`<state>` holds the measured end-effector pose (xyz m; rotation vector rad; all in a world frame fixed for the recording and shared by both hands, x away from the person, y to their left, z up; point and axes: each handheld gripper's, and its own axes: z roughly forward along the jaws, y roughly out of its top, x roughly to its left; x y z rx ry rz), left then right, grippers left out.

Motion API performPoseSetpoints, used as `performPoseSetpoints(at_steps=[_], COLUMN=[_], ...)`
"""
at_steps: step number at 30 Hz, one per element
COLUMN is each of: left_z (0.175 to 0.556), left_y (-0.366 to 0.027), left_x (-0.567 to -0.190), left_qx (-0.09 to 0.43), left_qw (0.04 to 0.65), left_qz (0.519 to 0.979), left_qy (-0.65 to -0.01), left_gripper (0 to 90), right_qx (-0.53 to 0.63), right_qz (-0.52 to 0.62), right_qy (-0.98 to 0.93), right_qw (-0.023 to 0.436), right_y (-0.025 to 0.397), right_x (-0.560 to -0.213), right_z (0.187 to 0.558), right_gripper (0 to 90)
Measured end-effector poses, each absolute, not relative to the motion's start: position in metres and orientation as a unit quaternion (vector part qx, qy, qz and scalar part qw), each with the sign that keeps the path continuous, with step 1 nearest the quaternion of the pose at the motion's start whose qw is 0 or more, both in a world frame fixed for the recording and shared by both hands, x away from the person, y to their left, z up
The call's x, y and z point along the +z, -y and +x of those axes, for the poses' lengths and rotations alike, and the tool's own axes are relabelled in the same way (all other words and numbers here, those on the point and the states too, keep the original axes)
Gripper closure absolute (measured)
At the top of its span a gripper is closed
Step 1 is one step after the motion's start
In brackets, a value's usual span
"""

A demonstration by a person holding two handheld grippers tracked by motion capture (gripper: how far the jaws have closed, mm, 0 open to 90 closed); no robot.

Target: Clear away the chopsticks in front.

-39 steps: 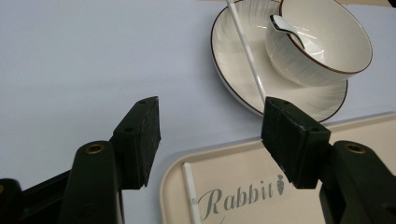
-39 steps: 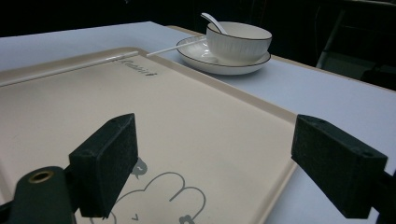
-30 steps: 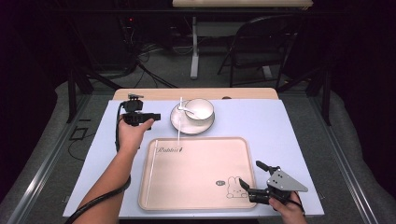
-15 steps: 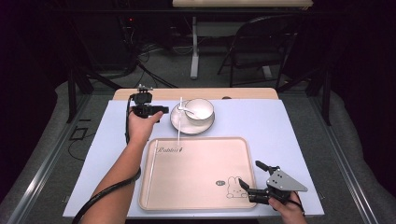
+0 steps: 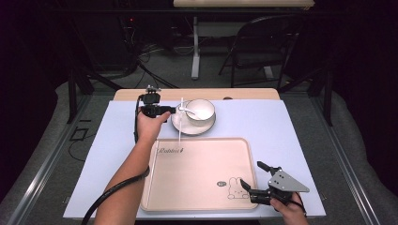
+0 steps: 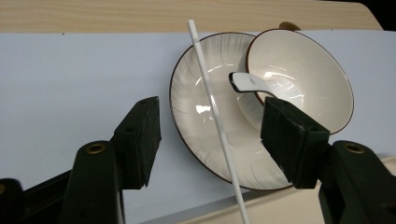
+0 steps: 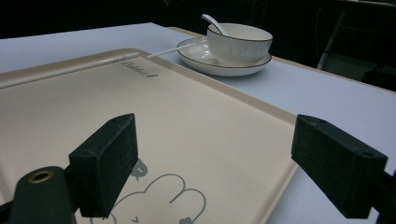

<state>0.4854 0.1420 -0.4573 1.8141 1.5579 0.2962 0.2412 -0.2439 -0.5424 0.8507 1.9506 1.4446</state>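
A white bowl (image 5: 202,108) holding a white spoon (image 5: 188,111) stands on a white plate (image 5: 192,126) at the back of the table. A thin white chopstick (image 5: 180,129) lies across the plate's left side, reaching onto the beige tray (image 5: 197,178). My left gripper (image 5: 174,111) is open at the plate's left rim. In the left gripper view its jaws straddle the chopstick (image 6: 212,112) and part of the plate (image 6: 196,93), with the bowl (image 6: 303,79) at right. My right gripper (image 5: 251,176) rests open over the tray's near right corner, facing across the tray (image 7: 140,107) toward the bowl (image 7: 239,44).
The pale blue table cover (image 5: 291,131) has free room right of the plate and left of the tray. A wooden table edge (image 5: 244,93) runs along the back. Beyond it stand a folding chair (image 5: 263,47) and a desk leg (image 5: 195,51).
My left gripper has moved right and away from the person, from left of the plate up to its rim over the chopstick. The right gripper has stayed put.
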Motion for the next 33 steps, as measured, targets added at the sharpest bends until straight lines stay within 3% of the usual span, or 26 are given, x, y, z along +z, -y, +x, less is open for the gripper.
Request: performPoseSetpoints(at_steps=[23, 33], left_z=[0.501, 0.509], left_y=[-0.128, -0.120], left_x=[-0.493, -0.512], left_qx=[0.084, 0.081], left_qw=[0.352, 0.346], left_qz=[0.696, 0.698], left_qy=[-0.620, -0.621], left_gripper=[43.9, 57.5], right_qx=[0.541, 0.541], right_qz=[0.315, 0.316], right_qy=[-0.728, -0.728], right_qw=[0.279, 0.278], right_y=[0.244, 0.244], right_x=[-0.542, -0.542], right_z=[0.241, 0.242], right_gripper=[14.0, 14.0])
